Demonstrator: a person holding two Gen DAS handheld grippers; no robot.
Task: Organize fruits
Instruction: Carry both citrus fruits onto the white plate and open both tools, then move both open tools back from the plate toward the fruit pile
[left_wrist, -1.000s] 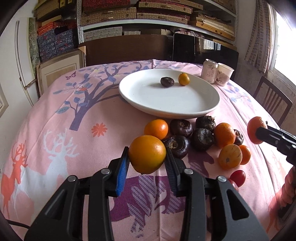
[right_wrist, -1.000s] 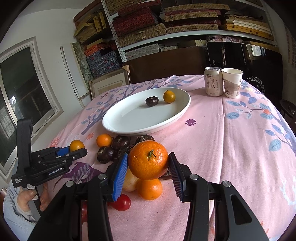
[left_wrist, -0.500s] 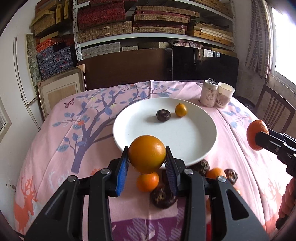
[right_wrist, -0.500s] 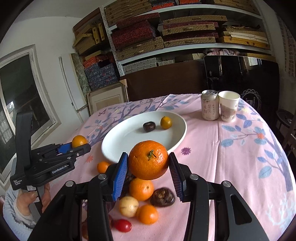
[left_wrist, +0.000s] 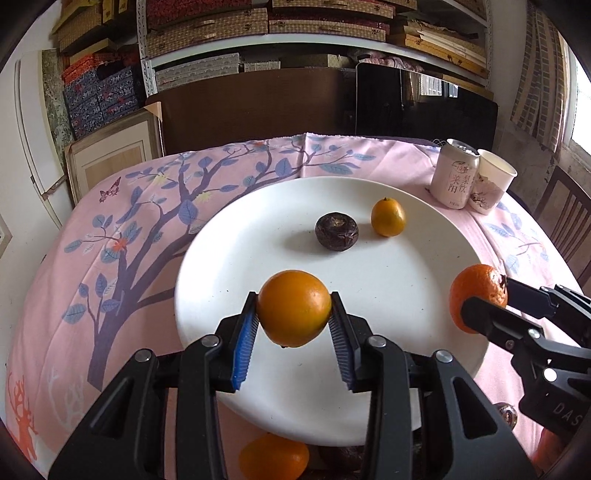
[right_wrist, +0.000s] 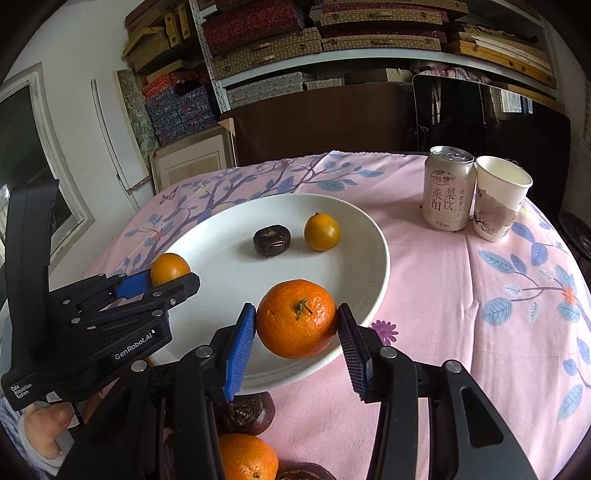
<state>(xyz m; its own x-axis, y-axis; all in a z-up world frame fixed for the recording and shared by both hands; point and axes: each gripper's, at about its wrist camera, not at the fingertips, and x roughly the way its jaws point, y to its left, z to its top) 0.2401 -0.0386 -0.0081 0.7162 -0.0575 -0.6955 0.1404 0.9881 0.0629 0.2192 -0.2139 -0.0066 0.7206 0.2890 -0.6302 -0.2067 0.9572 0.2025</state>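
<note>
My left gripper (left_wrist: 293, 325) is shut on a smooth orange (left_wrist: 293, 308) and holds it above the near part of the white plate (left_wrist: 229, 258). My right gripper (right_wrist: 297, 332) is shut on a tangerine (right_wrist: 295, 323) with a green stem, above the plate's near right rim (right_wrist: 380, 280). On the plate lie a dark brown fruit (left_wrist: 336, 232) and a small yellow-orange fruit (left_wrist: 388, 217). Each gripper shows in the other's view, the right gripper (left_wrist: 480, 295) at the right and the left gripper (right_wrist: 170, 275) at the left.
A drink can (right_wrist: 447, 188) and a paper cup (right_wrist: 498, 197) stand beyond the plate on the right. More oranges (right_wrist: 247, 458) and dark fruits (right_wrist: 243, 411) lie on the pink tablecloth under the grippers. A wooden chair (left_wrist: 561, 210) stands at the right.
Both grippers have moved forward from above the fruit pile to above the plate, each still holding its fruit.
</note>
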